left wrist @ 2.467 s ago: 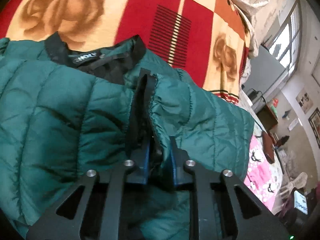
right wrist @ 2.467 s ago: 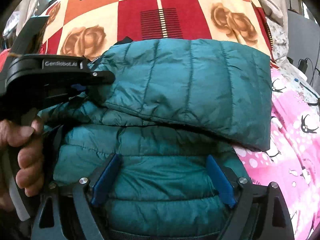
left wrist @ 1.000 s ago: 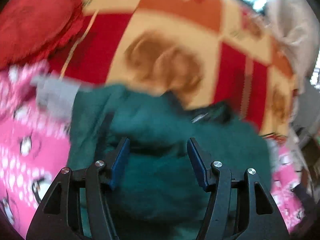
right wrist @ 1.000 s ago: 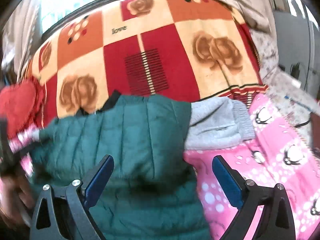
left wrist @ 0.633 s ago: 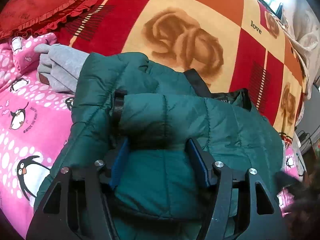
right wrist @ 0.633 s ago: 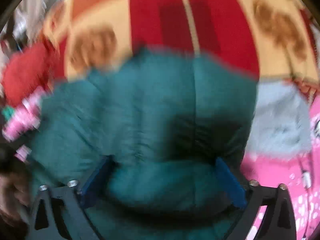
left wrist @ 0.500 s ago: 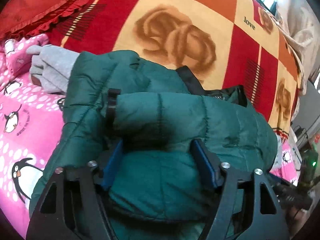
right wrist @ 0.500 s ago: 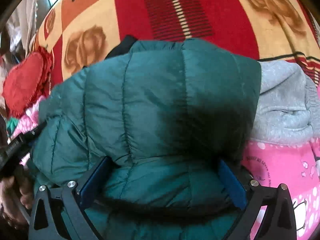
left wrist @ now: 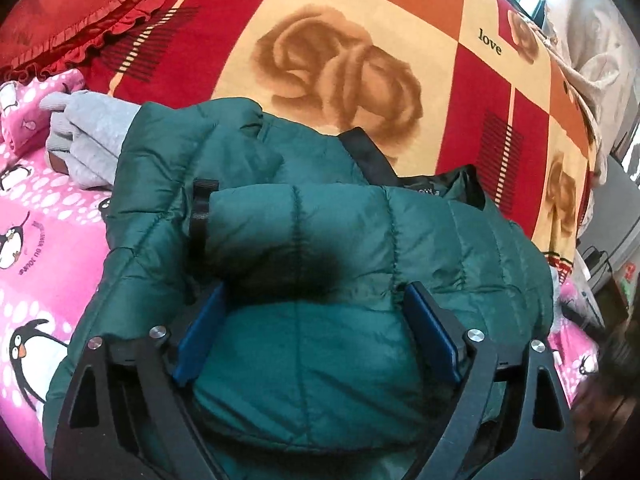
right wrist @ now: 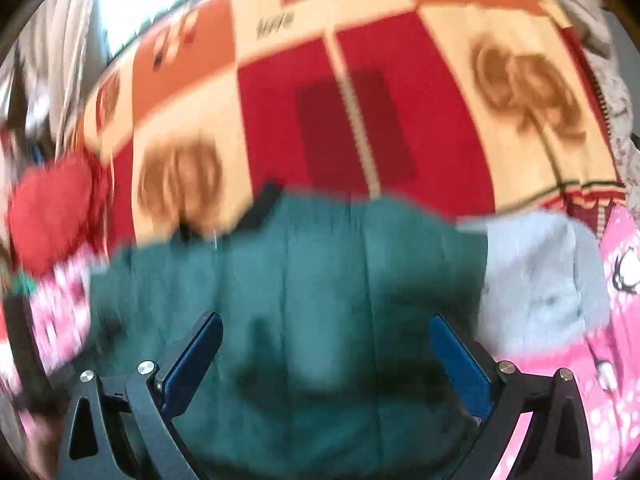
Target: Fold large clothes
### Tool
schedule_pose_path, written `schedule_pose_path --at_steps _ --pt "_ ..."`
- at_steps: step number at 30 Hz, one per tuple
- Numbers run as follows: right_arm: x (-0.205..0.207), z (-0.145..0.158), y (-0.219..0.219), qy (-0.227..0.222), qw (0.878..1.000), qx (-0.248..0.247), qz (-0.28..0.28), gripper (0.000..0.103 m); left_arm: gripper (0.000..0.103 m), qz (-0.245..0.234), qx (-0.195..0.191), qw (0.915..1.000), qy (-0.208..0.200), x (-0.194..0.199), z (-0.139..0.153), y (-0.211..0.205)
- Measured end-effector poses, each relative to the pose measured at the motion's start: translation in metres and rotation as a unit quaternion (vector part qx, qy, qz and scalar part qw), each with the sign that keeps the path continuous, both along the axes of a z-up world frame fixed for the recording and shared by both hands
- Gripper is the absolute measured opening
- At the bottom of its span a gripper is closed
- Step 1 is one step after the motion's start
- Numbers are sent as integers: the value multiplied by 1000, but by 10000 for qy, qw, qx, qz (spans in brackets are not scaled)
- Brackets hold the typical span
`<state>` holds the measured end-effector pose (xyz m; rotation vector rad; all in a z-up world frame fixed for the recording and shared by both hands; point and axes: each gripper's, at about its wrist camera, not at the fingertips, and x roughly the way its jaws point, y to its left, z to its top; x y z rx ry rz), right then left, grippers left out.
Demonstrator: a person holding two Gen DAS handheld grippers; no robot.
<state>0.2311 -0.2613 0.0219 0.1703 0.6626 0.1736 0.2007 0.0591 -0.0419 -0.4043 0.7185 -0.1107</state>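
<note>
On the rose-patterned red and cream blanket (left wrist: 400, 20), both the left gripper (left wrist: 316, 336) and right gripper (right wrist: 324, 364), wide open and empty, should press the quilted dark-green puffer jacket (left wrist: 320, 248) flat before creasing.

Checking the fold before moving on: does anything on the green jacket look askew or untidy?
Yes. The green jacket is bunched, not flat: its black collar pokes out from under the folded sleeve, and one edge overlaps the grey garment.

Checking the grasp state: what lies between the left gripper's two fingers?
The green puffer jacket, its folded bulk bulging between the open left gripper fingers, seen in the left wrist view.
</note>
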Motion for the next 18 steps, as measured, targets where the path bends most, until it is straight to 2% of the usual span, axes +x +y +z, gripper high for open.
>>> schedule_pose_path --at_steps 3,5,6,7,9,12,16,18 --pt "45 -7 10 396 9991 161 85 102 89 28 120 9999 -2 0 -1 -3" --pt "67 -29 14 810 9967 -23 90 103 89 36 131 9999 -10 0 -1 -3" --pt "78 -46 14 1088 9937 -273 -6 103 89 38 118 9999 -28 0 -1 -3" --pt "81 -55 10 1158 9929 -282 -21 103 89 35 108 9999 -48 0 -1 -2" --pt "81 -56 7 1108 9937 -185 -41 103 89 33 135 9999 -39 1 -2 -3" --pt "74 -43 10 1147 9924 -422 -119 102 89 45 150 9999 -7 2 -3 -3" --pt "25 -5 18 482 9986 -219 -10 102 89 52 133 9999 1 2 -3 -2" --pt "5 0 24 422 9990 -140 74 102 89 52 137 9999 3 2 -3 -2"
